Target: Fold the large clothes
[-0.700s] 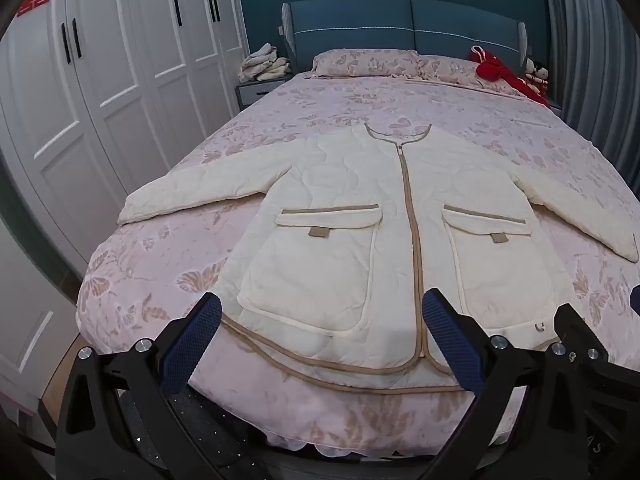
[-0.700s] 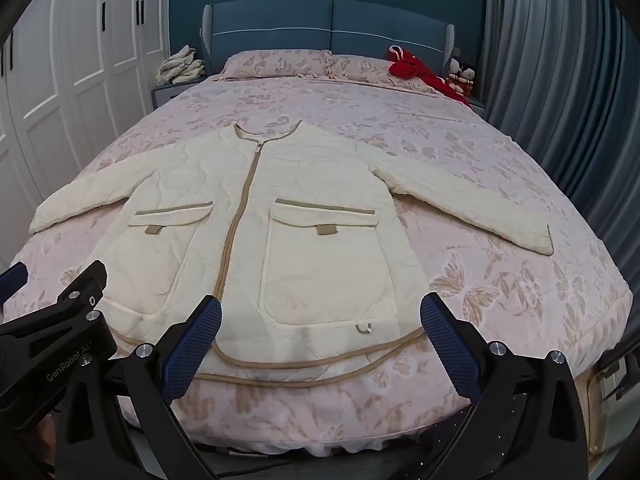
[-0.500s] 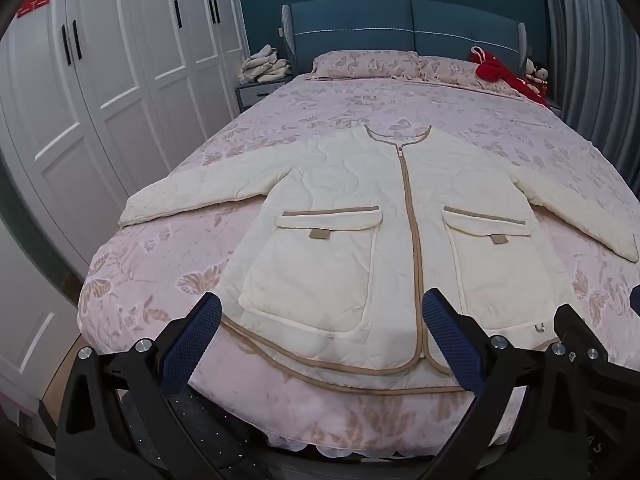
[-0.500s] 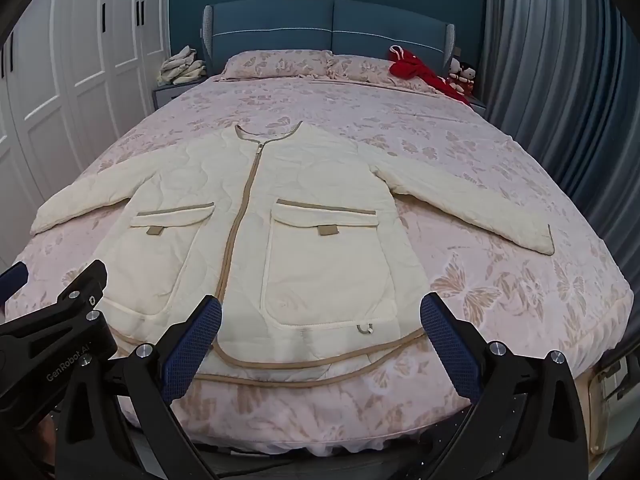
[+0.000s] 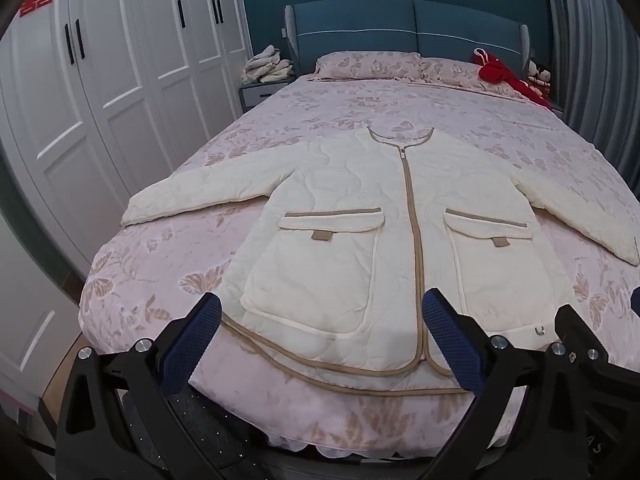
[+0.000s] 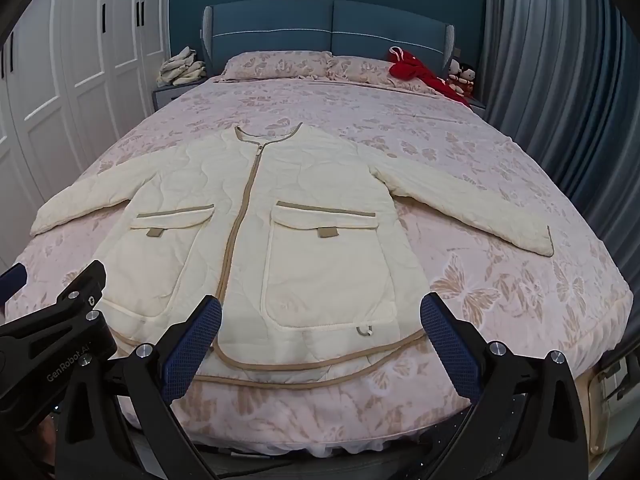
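Across the middle of both frames lies the cream quilted jacket (image 5: 360, 240) (image 6: 280, 232), spread flat and face up on the pink floral bed (image 5: 160, 248) (image 6: 500, 184), zipped shut, collar toward the blue headboard (image 5: 400, 28) (image 6: 328, 28) at the top of the picture. Its sleeves stretch out to either side, and its tan-trimmed hem sits near the foot edge, low in the frame.

My left gripper (image 5: 324, 344) hangs at the bottom of its view with the blue pads spread wide, gripping nothing; the hem shows between them, and I cannot tell whether the tips touch the cloth. My right gripper (image 6: 320, 344) is likewise wide apart and holds nothing, framing the hem below the pocket with the small metal ring. At the lower left of the right view I see the black body of my left tool.

White wardrobe doors (image 5: 100, 92) (image 6: 80, 64) fill the left side, grey curtains (image 6: 560, 80) the right. A red garment (image 5: 500, 76) (image 6: 416, 68) rests by the pillows, upper right.
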The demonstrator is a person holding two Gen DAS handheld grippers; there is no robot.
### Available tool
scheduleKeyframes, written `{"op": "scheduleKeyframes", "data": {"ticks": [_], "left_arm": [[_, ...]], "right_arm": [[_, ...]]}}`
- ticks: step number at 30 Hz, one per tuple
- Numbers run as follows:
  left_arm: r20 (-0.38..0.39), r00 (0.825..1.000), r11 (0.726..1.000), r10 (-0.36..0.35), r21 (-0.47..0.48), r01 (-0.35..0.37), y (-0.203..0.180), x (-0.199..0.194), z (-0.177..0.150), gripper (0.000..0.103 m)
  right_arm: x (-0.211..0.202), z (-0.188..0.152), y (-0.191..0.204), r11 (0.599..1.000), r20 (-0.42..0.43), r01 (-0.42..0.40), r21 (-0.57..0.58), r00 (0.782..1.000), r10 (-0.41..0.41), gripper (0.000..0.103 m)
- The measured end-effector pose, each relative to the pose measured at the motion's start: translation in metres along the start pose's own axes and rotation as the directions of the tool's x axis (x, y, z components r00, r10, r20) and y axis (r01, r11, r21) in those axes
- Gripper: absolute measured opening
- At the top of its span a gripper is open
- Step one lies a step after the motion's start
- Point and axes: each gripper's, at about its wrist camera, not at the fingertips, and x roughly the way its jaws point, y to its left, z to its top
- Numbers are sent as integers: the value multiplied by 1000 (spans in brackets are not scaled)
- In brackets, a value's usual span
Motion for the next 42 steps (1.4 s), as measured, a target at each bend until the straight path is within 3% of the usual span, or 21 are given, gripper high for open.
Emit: {"op": "scheduleKeyframes", "data": {"ticks": [42], "left_arm": [[4, 1000, 1000, 2, -3, -2, 1, -5, 2, 97]], "right_arm": [[-1, 2, -1, 1000, 3, 0, 0, 1000, 0, 98]]}}
